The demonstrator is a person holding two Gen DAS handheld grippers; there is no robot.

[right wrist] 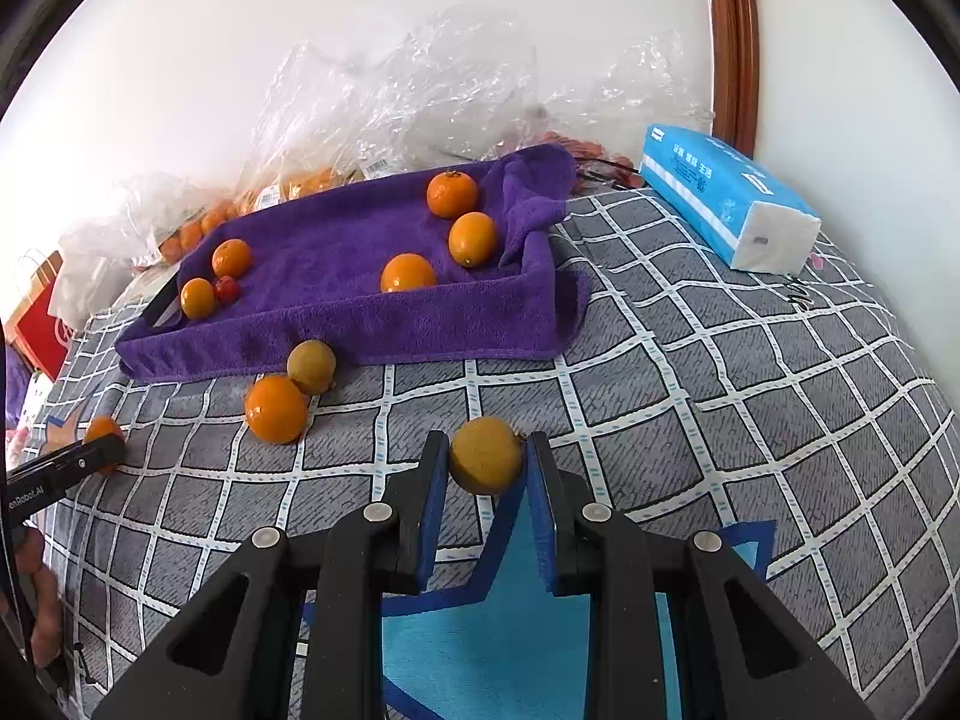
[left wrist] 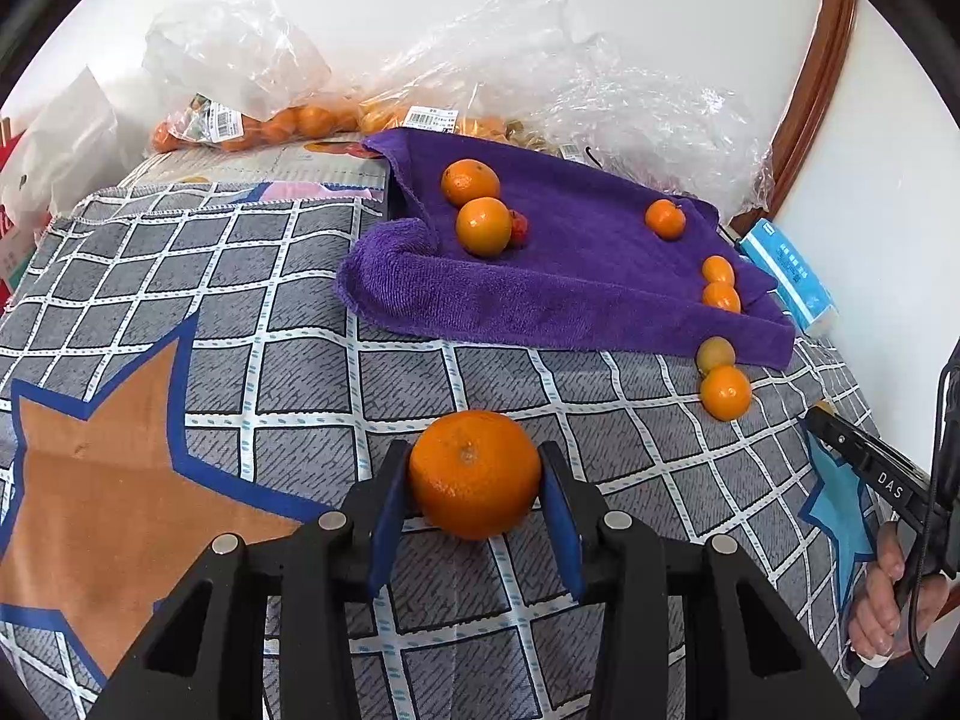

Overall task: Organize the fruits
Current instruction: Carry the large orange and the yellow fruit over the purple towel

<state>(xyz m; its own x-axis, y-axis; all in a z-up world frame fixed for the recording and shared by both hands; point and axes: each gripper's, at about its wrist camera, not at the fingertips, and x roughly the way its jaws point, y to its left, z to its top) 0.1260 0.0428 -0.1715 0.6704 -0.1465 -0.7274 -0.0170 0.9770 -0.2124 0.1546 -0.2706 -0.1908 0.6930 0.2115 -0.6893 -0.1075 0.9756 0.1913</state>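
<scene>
1. White wall (right wrist: 300, 60) at the back; wood door frame (right wrist: 732, 48) at 1 o'clock in the right wrist view
2. Grey checked cloth (left wrist: 300, 360) with star prints covers the surface: an orange star (left wrist: 102, 480) at 8 o'clock in the left wrist view, a blue star (right wrist: 480, 630) at 6 o'clock in the right
3. Purple towel (right wrist: 336, 276) draped over a tray, at 12 o'clock in both views
4. On the towel, left wrist view: two oranges (left wrist: 483, 226) touching, a small red fruit (left wrist: 518, 228) just beside the nearer one; one orange at 1 o'clock, two smaller ones touching at the right edge
5. Off the towel, on the cloth: a greenish fruit (right wrist: 311, 366) touching an orange (right wrist: 276, 409), at the towel's front edge
6. Left gripper (left wrist: 477, 480): jaws clamped on a large orange (left wrist: 474, 474), blue pads (left wrist: 390, 516) pressed to both its sides, low over the cloth
7. Right gripper (right wrist: 486, 459): jaws closed on a dull yellow fruit (right wrist: 486, 455) held at the tips, over the cloth
8. Clear plastic bags (left wrist: 240, 60) with more oranges behind the towel, against the wall
9. Blue tissue pack (right wrist: 726, 204) at 2 o'clock in the right wrist view, beside the towel
10. Person's hand (left wrist: 888, 600) on the right gripper's handle, at 4 o'clock in the left wrist view
</scene>
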